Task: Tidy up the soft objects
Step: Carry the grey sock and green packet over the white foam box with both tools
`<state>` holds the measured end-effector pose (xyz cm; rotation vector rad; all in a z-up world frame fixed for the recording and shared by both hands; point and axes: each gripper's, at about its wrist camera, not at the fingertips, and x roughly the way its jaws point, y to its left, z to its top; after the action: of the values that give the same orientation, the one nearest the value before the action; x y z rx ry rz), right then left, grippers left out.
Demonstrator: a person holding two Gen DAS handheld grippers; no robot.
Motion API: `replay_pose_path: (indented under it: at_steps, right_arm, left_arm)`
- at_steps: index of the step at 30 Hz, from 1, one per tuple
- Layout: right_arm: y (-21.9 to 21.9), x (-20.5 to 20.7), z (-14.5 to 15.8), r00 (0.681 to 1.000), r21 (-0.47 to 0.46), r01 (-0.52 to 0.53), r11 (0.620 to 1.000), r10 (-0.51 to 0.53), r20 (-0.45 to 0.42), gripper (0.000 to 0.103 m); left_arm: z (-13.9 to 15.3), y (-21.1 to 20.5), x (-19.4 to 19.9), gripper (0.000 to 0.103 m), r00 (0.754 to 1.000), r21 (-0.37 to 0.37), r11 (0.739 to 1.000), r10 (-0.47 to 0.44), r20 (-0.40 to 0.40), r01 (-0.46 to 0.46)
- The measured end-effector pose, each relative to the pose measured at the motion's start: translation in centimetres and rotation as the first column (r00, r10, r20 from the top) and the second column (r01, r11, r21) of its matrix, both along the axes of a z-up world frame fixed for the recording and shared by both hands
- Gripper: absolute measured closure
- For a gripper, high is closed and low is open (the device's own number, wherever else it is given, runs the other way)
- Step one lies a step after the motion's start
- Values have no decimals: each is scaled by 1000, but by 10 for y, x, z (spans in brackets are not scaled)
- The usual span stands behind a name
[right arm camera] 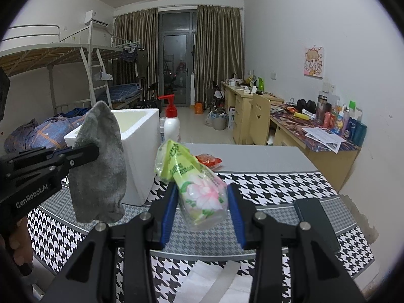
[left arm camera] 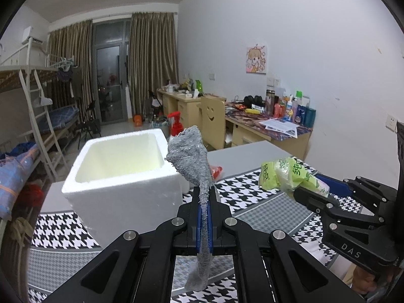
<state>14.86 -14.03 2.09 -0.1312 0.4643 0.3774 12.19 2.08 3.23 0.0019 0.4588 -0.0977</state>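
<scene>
**Sock and tissue pack held aloft beside foam box**

Item one: grey sock (left arm camera: 192,156), fuzzy terry knit, limp and creased. It is pinched mid-length in the left gripper (left arm camera: 204,202), whose blue-padded fingers (left arm camera: 199,222) are clenched almost flat against the fabric. The toe end stands up above the jaws; the other end droops below them. It hangs in the air just beside the near right corner of the foam box (left arm camera: 121,174), not inside it.

Item two: soft tissue pack (right arm camera: 199,189) in glossy clear-and-lime-green plastic film printed with a pink flower, its top end crumpled. The right gripper (right arm camera: 202,202) grasps it across the lower body, jaws partly open to the pack's width, blue pads (right arm camera: 168,212) pressing either side. It tilts up to the left, held above the surface.

Item three: white foam box, square, thick-walled, grainy styrofoam, open top, standing on the surface.

Item four: surface (right arm camera: 277,156), grey top, largely covered by a black-and-white houndstooth cloth (right arm camera: 290,186) with grey bands.

Also present: white pump bottle (right arm camera: 171,123) with red head behind the box; red packet (right arm camera: 209,160) lying on the bare grey part.
</scene>
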Motion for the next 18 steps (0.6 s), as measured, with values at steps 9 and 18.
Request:
replay_pose_path:
  at_steps: [9, 18]
  right_arm:
    - [13, 1, 11, 1000, -9, -21, 1000, 21, 22, 58]
    - [22, 3, 23, 999, 0, -36, 999, 36, 37, 58]
  left_arm:
    - [11, 2, 4, 99, 1000, 2, 1000, 16, 19, -16]
    - [24, 3, 6, 99, 999, 15, 999, 28, 43, -28]
